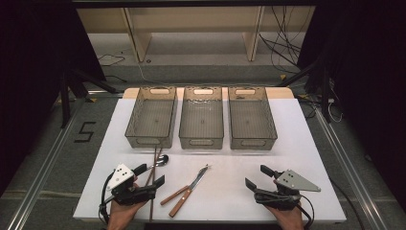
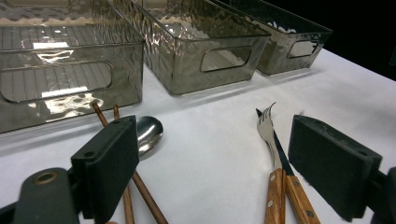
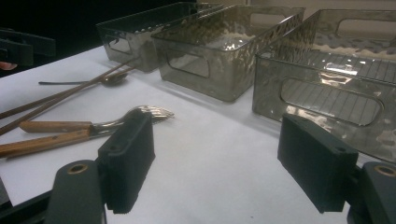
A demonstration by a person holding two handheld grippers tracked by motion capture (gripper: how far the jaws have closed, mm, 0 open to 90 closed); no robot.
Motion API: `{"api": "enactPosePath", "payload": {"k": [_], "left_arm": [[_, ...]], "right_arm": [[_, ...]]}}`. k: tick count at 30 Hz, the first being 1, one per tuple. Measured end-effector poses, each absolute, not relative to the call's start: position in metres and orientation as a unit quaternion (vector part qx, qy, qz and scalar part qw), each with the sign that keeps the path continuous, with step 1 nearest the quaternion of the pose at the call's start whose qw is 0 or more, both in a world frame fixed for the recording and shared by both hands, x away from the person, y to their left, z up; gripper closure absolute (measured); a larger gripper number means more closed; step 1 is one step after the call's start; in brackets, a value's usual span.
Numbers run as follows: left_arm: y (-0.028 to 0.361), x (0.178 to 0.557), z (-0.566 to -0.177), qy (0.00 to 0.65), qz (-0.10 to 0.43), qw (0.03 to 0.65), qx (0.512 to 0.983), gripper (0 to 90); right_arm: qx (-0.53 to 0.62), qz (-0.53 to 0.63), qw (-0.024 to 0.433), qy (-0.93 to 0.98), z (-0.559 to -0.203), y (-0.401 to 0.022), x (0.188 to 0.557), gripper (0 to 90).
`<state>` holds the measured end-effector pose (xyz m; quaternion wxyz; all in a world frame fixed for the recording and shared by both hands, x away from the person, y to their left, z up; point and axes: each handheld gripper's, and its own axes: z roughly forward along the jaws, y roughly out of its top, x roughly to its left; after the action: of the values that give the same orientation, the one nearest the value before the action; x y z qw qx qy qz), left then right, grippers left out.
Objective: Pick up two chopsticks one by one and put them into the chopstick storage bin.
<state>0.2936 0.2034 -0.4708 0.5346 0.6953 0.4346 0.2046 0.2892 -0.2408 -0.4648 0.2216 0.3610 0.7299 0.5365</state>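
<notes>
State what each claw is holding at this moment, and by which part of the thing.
Nothing is held. The left claw stands open above the chopsticks and spoon; the right claw stands open over bare table.

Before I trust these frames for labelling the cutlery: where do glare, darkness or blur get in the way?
High view: even light on the white table, dark surroundings, cutlery small but sharp. Left gripper view: bright glare on the nearest bin, and its own near jaws look soft. Right gripper view: reflections ripple across the bins, the spoon is dim, the fork reads clearly.

Smoky grey bins (image 1: 201,120), brown-handled fork (image 1: 186,188), white table (image 1: 287,148)
</notes>
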Motion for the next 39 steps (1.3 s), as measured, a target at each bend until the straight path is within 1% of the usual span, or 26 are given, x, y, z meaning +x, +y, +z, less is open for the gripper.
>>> {"api": "enactPosePath", "payload": {"k": [6, 12, 15, 18, 21, 22, 23, 24, 27, 33, 39], "left_arm": [[0.204, 0.294, -0.471, 0.443, 0.201, 0.532, 0.693, 16.1], [0.201, 0.296, -0.469, 0.469, 0.185, 0.504, 0.701, 17.9], [0.198, 0.297, -0.466, 0.482, 0.182, 0.482, 0.709, 21.4], [0.198, 0.297, -0.465, 0.492, 0.176, 0.472, 0.71, 26.5], [0.196, 0.297, -0.465, 0.514, 0.168, 0.436, 0.72, 31.5], [0.196, 0.297, -0.465, 0.514, 0.168, 0.436, 0.72, 33.9], [0.194, 0.296, -0.465, 0.518, 0.164, 0.416, 0.729, 36.2], [0.194, 0.296, -0.465, 0.518, 0.164, 0.416, 0.729, 37.7], [0.191, 0.297, -0.468, 0.518, 0.15, 0.388, 0.748, 42.5], [0.191, 0.298, -0.47, 0.524, 0.136, 0.356, 0.762, 52.4], [0.193, 0.302, -0.472, 0.53, 0.122, 0.331, 0.772, 57.3]], "right_arm": [[0.363, 0.536, 0.223, 0.729, -0.465, -0.241, 0.289, 27.6], [0.363, 0.536, 0.224, 0.729, -0.465, -0.241, 0.289, 27.7], [0.363, 0.534, 0.224, 0.73, -0.465, -0.241, 0.289, 27.8], [0.364, 0.533, 0.225, 0.73, -0.465, -0.241, 0.29, 27.8], [0.364, 0.532, 0.225, 0.73, -0.465, -0.241, 0.29, 27.9], [0.364, 0.532, 0.225, 0.73, -0.465, -0.241, 0.29, 27.9], [0.365, 0.532, 0.225, 0.73, -0.465, -0.241, 0.29, 28.0], [0.365, 0.532, 0.225, 0.73, -0.465, -0.241, 0.29, 28.0], [0.365, 0.533, 0.224, 0.73, -0.465, -0.241, 0.29, 28.1], [0.365, 0.532, 0.225, 0.73, -0.465, -0.24, 0.289, 28.2], [0.363, 0.529, 0.226, 0.733, -0.466, -0.239, 0.289, 28.2]]}}
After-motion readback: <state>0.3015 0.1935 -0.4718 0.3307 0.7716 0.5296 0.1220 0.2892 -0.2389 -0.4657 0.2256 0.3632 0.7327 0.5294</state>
